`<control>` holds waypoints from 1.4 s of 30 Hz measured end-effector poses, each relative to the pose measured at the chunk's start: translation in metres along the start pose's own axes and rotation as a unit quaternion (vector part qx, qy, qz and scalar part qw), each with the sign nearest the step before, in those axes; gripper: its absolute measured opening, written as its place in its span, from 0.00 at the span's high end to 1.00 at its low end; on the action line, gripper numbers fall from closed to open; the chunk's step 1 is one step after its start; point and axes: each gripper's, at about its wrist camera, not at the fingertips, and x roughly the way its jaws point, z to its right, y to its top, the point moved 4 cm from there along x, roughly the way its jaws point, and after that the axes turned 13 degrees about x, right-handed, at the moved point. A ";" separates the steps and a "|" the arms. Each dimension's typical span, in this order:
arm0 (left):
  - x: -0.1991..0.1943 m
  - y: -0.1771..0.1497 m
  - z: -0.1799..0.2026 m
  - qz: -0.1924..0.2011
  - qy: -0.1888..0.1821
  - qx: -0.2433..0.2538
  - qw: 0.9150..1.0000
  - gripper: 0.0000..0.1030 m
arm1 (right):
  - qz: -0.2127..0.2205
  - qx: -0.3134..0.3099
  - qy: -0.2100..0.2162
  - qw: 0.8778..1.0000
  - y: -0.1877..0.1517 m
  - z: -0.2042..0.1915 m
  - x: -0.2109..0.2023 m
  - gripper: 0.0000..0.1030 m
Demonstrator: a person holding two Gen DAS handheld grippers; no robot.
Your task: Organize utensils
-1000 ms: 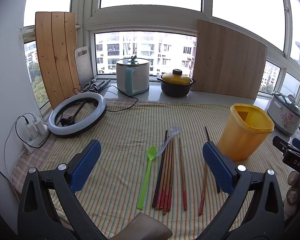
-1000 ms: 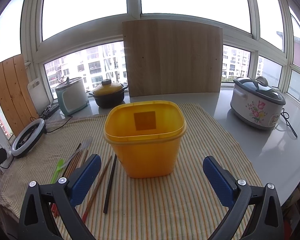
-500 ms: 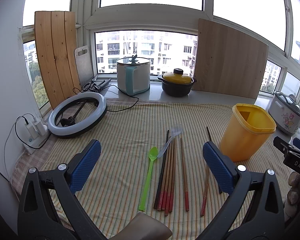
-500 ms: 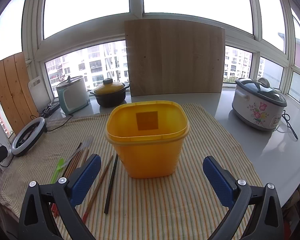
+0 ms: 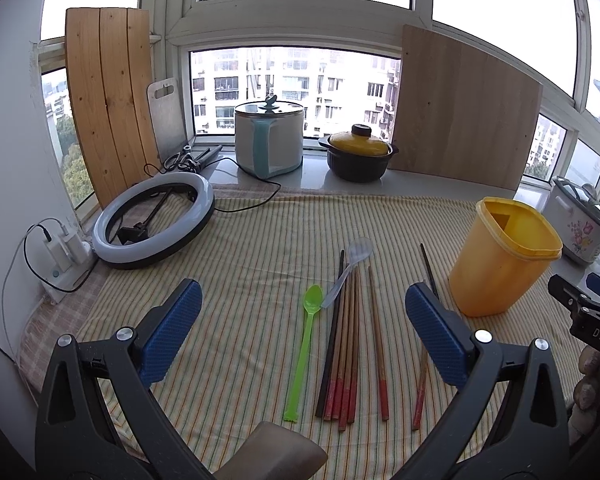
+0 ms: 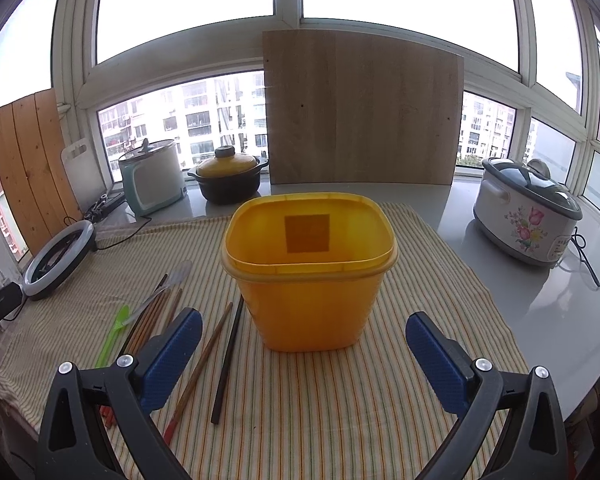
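Several wooden chopsticks (image 5: 346, 344) with red ends lie on the striped cloth, with a green plastic spoon (image 5: 305, 344) to their left and a clear spoon (image 5: 350, 266) across their far ends. The empty yellow tub (image 5: 504, 268) stands to their right. My left gripper (image 5: 304, 328) is open and empty above the near ends of the utensils. In the right wrist view the yellow tub (image 6: 308, 276) stands straight ahead, with the chopsticks (image 6: 198, 368) and the green spoon (image 6: 114, 332) to its left. My right gripper (image 6: 304, 360) is open and empty in front of the tub.
A ring light (image 5: 154, 220) and a charger lie at the left edge. A white kettle pot (image 5: 269, 142), a yellow-lidded pot (image 5: 358, 156) and wooden boards (image 5: 464, 108) stand along the window sill. A flowered rice cooker (image 6: 528, 216) stands on the right counter.
The left gripper's view has shifted slightly, so the utensils and tub sit a little further right and lower. The right gripper has drawn a little nearer the tub. Both stay open.
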 end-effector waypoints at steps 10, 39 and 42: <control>0.032 -0.020 -0.022 -0.031 -0.007 -0.013 0.999 0.00 | -0.035 -0.055 0.045 0.997 -0.023 -0.025 0.022 0.02; 0.131 -0.059 -0.003 -0.161 -0.192 0.006 0.968 0.70 | -0.198 -0.043 0.067 0.977 -0.073 -0.045 0.094 0.67; 0.137 -0.060 -0.004 -0.166 -0.195 0.008 0.967 0.71 | -0.203 -0.047 0.058 0.976 -0.073 -0.048 0.104 0.70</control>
